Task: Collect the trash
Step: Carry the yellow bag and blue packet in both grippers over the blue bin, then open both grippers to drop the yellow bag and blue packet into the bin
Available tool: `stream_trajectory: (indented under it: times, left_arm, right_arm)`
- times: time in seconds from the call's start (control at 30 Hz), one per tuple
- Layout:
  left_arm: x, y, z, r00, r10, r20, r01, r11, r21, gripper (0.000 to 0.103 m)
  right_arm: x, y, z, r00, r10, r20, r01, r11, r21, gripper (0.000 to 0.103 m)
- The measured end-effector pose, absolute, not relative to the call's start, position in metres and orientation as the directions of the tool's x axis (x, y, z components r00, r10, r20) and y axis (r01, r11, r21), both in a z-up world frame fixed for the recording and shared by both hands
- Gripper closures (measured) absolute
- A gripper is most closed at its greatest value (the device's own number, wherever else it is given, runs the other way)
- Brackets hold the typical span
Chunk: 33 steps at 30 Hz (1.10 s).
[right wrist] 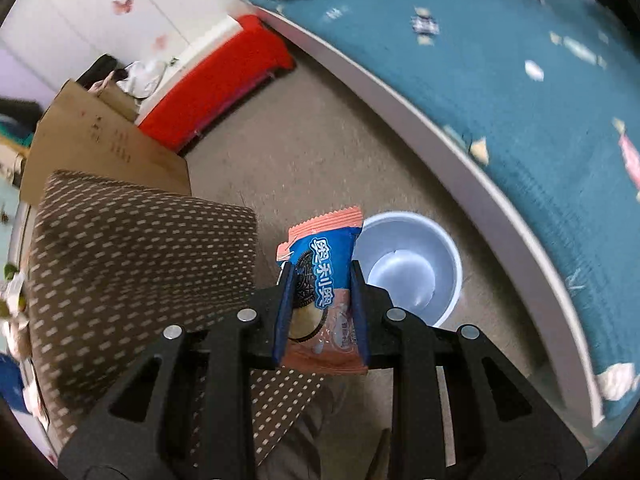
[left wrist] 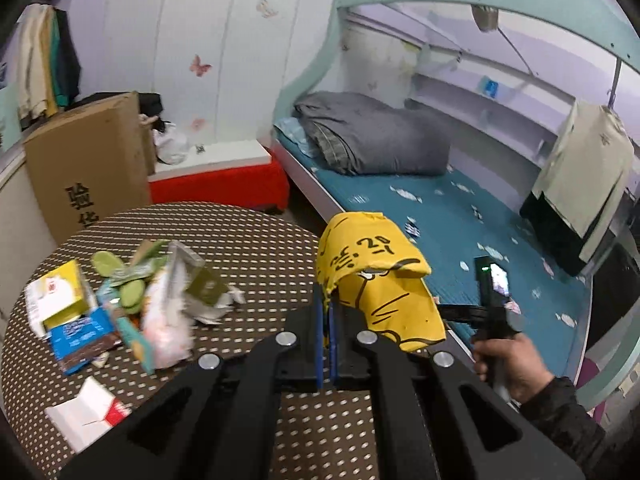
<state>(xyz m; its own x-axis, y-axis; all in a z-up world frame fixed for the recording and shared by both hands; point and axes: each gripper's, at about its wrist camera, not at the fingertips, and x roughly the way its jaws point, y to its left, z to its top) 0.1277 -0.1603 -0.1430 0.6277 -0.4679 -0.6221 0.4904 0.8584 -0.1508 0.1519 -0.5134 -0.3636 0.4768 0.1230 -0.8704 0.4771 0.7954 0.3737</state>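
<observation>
On the counter [left wrist: 256, 236] with its brown dotted cloth, a heap of crumpled wrappers and small cartons [left wrist: 132, 300] lies at the left. The left hand-held gripper [left wrist: 327, 344] pinches a torn yellow printed wrapper [left wrist: 384, 280] by one thin edge; that flimsy hold could let it slip. The right hand-held gripper [right wrist: 320, 308] clamps a blue-and-pink cookie packet [right wrist: 322, 280] above the floor, just beside the pale blue round plastic bin [right wrist: 412, 264]. Released here, short of the rim, the packet would likely miss.
</observation>
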Motion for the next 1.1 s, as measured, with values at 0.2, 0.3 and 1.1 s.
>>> stream_trajectory:
  times: [0.2, 0.3, 1.1]
  left_arm:
    - [0.146, -0.208, -0.161, 0.554, -0.495, -0.669, 0.547, 0.823, -0.155, 0.101]
    - [0.153, -0.237, -0.170, 0.515, -0.513, -0.687, 0.580, 0.798, -0.162, 0.101]
    - [0.200, -0.444, -0.276, 0.288, -0.355, -0.889, 0.726, 0.686, -0.038, 0.013]
  right_arm:
    - [0.154, -0.553, -0.397, 0.481, 0.153, -0.863, 0.553, 0.711, 0.434, 0.034]
    - [0.136, -0.562, -0.385, 0.529, 0.130, -0.839, 0.569, 0.679, 0.464, 0.033]
    - [0.026, -0.593, -0.266, 0.740, -0.044, -0.671, 0.537, 0.640, 0.550, 0.022]
